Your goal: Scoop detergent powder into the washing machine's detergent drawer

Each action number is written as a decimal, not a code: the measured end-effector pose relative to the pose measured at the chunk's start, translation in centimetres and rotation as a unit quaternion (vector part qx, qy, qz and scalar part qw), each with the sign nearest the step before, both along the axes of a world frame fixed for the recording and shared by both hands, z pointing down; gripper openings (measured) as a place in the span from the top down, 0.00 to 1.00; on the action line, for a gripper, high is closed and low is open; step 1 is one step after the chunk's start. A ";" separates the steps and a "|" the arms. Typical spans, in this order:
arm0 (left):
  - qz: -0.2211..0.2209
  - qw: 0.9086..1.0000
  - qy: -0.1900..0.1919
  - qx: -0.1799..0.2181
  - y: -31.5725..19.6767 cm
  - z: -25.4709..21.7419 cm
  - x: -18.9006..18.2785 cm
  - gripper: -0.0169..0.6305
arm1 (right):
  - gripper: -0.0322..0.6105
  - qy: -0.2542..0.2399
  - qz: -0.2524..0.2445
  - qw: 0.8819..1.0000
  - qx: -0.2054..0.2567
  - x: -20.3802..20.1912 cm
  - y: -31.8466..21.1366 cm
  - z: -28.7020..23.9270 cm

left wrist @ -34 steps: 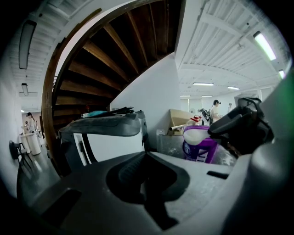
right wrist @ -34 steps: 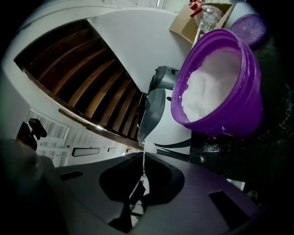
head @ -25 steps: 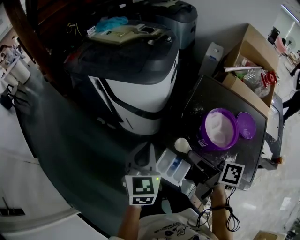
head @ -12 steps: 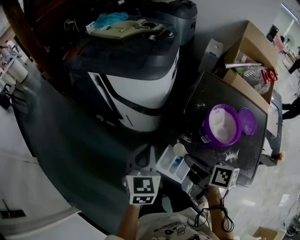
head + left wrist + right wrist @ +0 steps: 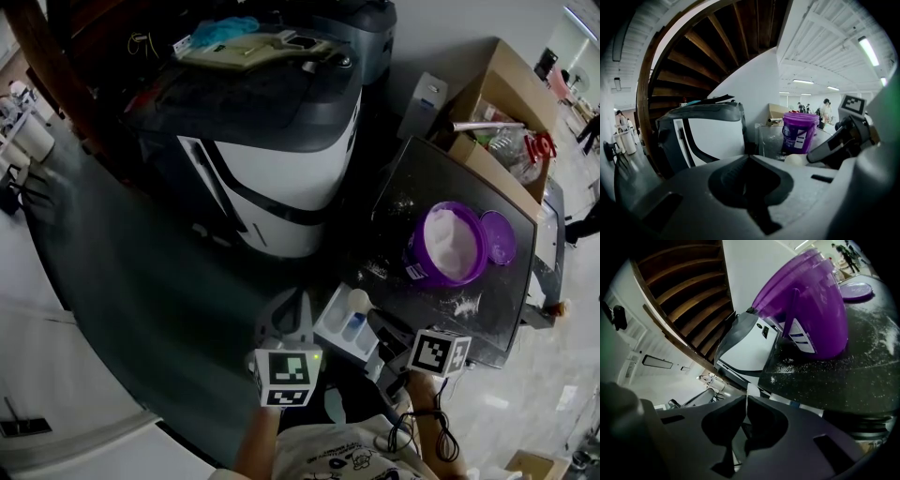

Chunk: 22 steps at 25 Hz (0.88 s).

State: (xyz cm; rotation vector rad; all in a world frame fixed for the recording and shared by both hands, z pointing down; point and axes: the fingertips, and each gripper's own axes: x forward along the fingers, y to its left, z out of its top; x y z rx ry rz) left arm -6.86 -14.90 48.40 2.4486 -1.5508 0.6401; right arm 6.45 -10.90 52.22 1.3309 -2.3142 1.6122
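Jaws of the right gripper (image 5: 746,398) are clenched on the handle of the scoop (image 5: 358,300), which shows as a thin white strip, edge-on, between their tips. Jaws of the left gripper (image 5: 749,158) are pressed together with nothing between them.

Since a second ago the right gripper has drawn the scoop away from the tub (image 5: 450,246). The scoop's bowl was then just beside the tub's base, and it is now off the table's (image 5: 412,192) left corner, over the far end of the drawer (image 5: 339,328). The right gripper's marker cube has come in toward the person with it. The left gripper has stayed where it was, just left of the drawer, with its tips level with the drawer's far end.

The scoop's bowl is round and white. Whether powder lies in it cannot be told. The drawer is white and rectangular, with walled compartments and a blue insert near its middle. It lies below the table's left corner, between the two grippers.

The tub is purple, open and holds white powder well up its wall. It stands on the dark table toward the right edge. Its purple lid (image 5: 497,237) lies flat beside it, touching it, right at that edge. White powder is spilt on the tabletop near the tub's base and toward the near edge. A white and dark grey washer (image 5: 281,187) stands well beyond the drawer, and a cardboard box (image 5: 502,89) stands past the table's far corner.
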 end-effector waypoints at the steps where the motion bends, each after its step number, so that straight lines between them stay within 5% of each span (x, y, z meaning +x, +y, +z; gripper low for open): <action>1: -0.002 1.000 0.001 -0.003 0.1 0.3 -0.1 0.97 | 0.92 0.008 -0.002 1.000 0.000 0.0 0.1 0.4; 22: -0.001 1.000 0.005 -0.023 0.8 2.0 -0.8 0.97 | 0.92 0.202 -0.076 0.976 0.033 -0.8 0.4 4.1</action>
